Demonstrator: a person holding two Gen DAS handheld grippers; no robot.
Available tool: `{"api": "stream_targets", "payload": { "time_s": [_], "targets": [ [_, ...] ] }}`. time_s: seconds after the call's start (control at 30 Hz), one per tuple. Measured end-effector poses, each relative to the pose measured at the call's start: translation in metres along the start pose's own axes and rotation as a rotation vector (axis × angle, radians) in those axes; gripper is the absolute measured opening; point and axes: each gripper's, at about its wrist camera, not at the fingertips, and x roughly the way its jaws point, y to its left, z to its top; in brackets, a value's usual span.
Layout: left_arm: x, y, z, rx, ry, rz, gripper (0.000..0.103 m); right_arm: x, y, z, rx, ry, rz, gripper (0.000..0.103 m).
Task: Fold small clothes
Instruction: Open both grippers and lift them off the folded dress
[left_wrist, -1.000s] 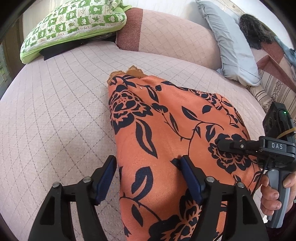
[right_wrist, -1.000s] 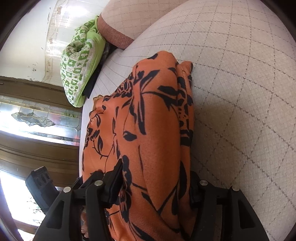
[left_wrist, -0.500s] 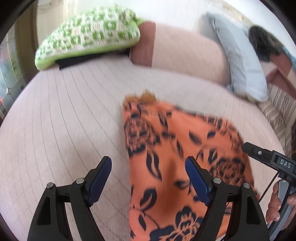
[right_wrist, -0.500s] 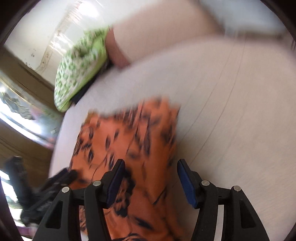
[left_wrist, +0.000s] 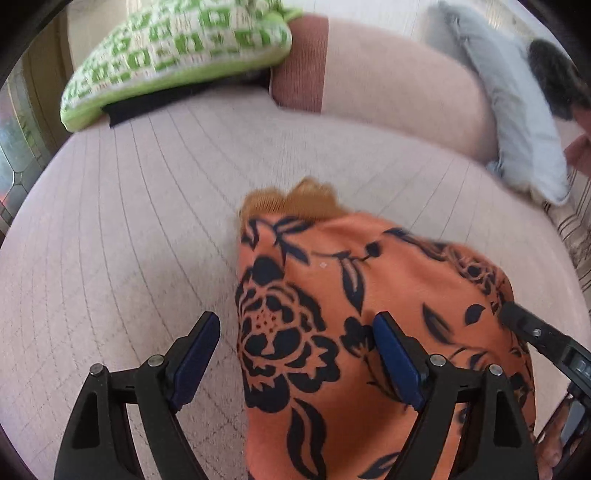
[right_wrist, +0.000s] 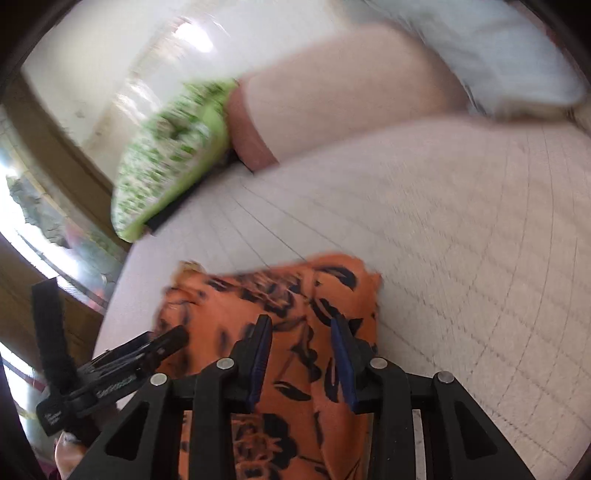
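In the left wrist view, the green-and-white checked pillow (left_wrist: 177, 51) lay at the far left corner of the bed (left_wrist: 110, 229), with a black item (left_wrist: 147, 107) showing under its near edge. To its right stood a pink bolster (left_wrist: 388, 85) with a darker end band, then a pale grey pillow (left_wrist: 513, 122) leaning at the far right. The bed cover was pale pink with a quilted diamond pattern.

The orange garment (left_wrist: 332, 314) with the dark floral print lay on the bed, right of centre, folded into a long, narrow shape running toward the camera. A plain tan edge stuck out at its far end.

The left gripper (left_wrist: 295, 354) was over the garment's left edge with its jaws spread wide. Its left finger was over bare cover and its right finger over the cloth; neither blue pad (left_wrist: 195, 354) could be seen pressing on anything. The tip of the right gripper (left_wrist: 517, 321) entered at the right edge, over the garment's right side.

In the right wrist view, which was blurred, the left gripper (right_wrist: 162, 341) and the hand holding it (right_wrist: 70, 450) appeared at lower left, beside the garment's (right_wrist: 295, 354) left edge. The right gripper (right_wrist: 301, 339) sat over the garment's right half, its jaws narrowed and closing, with a strip of the cloth lying between the 2 fingers. Whether the pads pressed on the cloth could not be told.
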Motion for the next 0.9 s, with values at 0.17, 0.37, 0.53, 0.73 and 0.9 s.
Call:
{"api": "stream_targets", "payload": {
  "time_s": [0.17, 0.37, 0.53, 0.73, 0.9],
  "targets": [
    [0.012, 0.008, -0.002, -0.034, 0.022, -0.028, 0.089, 0.007, -0.005, -0.003, 0.008, 0.021, -0.002, 0.035],
    [-0.008, 0.008, -0.013, -0.011, -0.016, -0.008, 0.089, -0.02, 0.0, -0.009, -0.013, -0.025, 0.039, 0.036],
    [-0.045, 0.005, -0.037, 0.05, -0.07, 0.014, 0.089, -0.058, 0.015, -0.035, -0.049, -0.037, 0.07, 0.036],
    [-0.076, 0.009, -0.075, 0.041, -0.084, 0.1, 0.089, -0.079, 0.036, -0.081, -0.105, 0.008, 0.029, 0.036],
    [-0.078, 0.012, -0.111, 0.011, -0.077, 0.107, 0.09, -0.061, 0.04, -0.109, -0.12, 0.076, -0.075, 0.037]
  ]
}}
